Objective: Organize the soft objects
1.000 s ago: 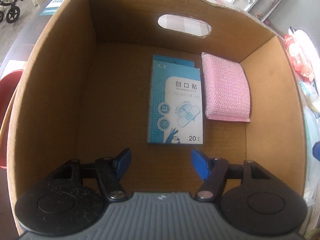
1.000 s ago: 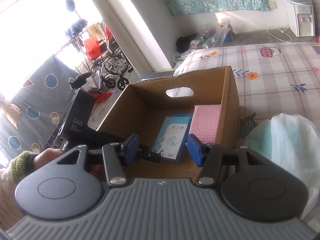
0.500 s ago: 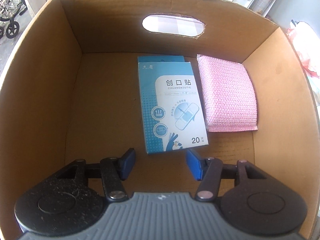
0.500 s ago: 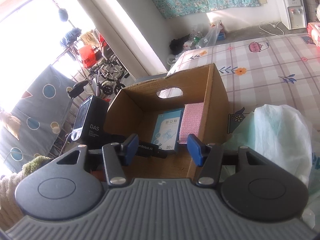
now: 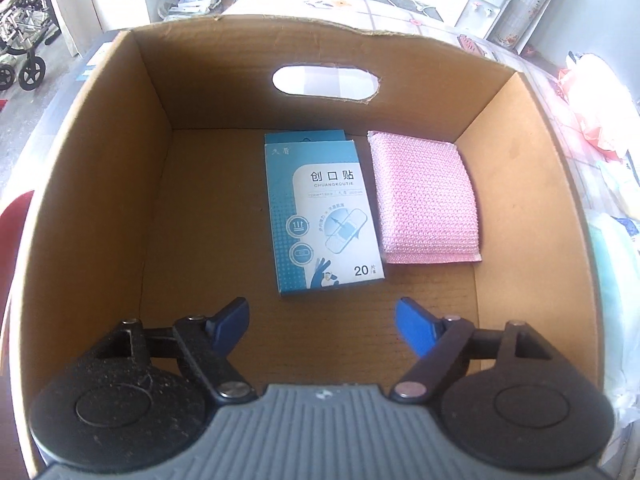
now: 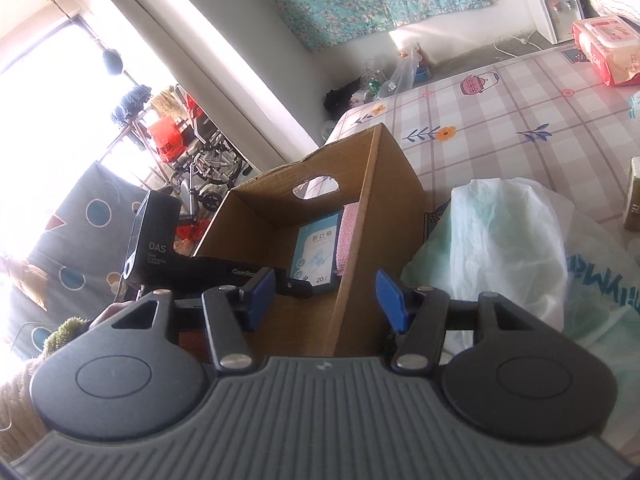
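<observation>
Left gripper (image 5: pixel 322 322) is rising from the cardboard box (image 5: pixel 96 208), jaws spreading empty above plaster box (image 5: pixel 322 212) and pink sponge (image 5: pixel 424 200); right gripper (image 6: pixel 325 300) jaws parted, straddling the box wall.

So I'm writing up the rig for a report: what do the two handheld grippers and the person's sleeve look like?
Both are alike: the left gripper and right gripper have blue pads on black linkage fingers with silver pivot pins, two round black discs and a ribbed grey body. From the right wrist view, the left gripper's black housing carries white "DAS" lettering. A fuzzy green sleeve cuff shows beside it.
</observation>
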`<action>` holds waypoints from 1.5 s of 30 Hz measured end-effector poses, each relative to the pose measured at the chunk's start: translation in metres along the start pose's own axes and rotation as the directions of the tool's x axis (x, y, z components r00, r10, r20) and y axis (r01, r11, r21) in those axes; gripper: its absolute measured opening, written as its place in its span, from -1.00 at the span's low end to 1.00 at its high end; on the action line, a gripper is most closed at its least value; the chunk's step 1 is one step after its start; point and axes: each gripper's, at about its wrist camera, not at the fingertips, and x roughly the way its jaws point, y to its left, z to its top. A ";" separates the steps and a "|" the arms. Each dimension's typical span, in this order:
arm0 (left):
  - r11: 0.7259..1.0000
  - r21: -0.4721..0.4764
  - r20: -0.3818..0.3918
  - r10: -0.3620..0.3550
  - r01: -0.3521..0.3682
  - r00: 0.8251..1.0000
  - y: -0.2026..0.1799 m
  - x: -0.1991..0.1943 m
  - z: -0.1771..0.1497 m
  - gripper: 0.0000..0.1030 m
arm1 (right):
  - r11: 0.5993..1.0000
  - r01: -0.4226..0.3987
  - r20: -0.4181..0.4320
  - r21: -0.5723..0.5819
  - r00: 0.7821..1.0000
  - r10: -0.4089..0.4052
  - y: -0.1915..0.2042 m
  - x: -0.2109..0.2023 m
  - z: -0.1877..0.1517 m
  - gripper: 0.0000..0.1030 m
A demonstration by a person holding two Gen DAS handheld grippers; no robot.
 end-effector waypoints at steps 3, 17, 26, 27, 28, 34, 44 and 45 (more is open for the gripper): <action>1.000 -0.003 0.037 0.018 -0.017 0.999 -0.003 -0.022 -0.007 0.59 | 1.000 0.003 0.028 0.022 1.000 -0.003 -0.013 -0.018 -0.003 0.11; 0.976 0.213 0.373 -0.120 0.041 0.920 -0.147 -0.131 0.032 0.60 | 0.980 0.195 0.264 0.034 0.944 -0.197 -0.117 -0.132 0.060 0.11; 0.961 0.226 0.208 -0.205 0.157 0.956 -0.285 -0.043 0.090 0.31 | 0.923 0.344 0.114 0.171 0.924 -0.365 -0.247 -0.093 0.174 -0.40; 0.963 0.219 0.189 -0.202 0.159 0.961 -0.292 -0.034 0.093 0.24 | 0.920 0.352 0.086 0.174 0.925 -0.370 -0.260 -0.080 0.183 -0.51; 0.966 0.206 0.166 -0.193 0.157 0.967 -0.300 -0.019 0.100 0.18 | 0.917 0.357 0.056 0.174 0.927 -0.372 -0.268 -0.066 0.190 -0.59; 0.975 0.149 0.070 -0.179 0.167 0.981 -0.318 0.033 0.122 -0.13 | 0.910 0.378 -0.098 0.170 0.925 -0.366 -0.319 0.003 0.218 -0.78; 0.962 0.182 -0.017 -0.204 0.204 0.979 -0.338 0.071 0.130 -0.19 | 0.906 0.381 -0.208 0.185 0.916 -0.343 -0.346 0.040 0.217 -0.88; 0.961 0.187 -0.024 -0.204 0.204 0.979 -0.340 0.073 0.130 -0.19 | 0.906 0.383 -0.186 0.181 0.918 -0.351 -0.346 0.039 0.223 -0.88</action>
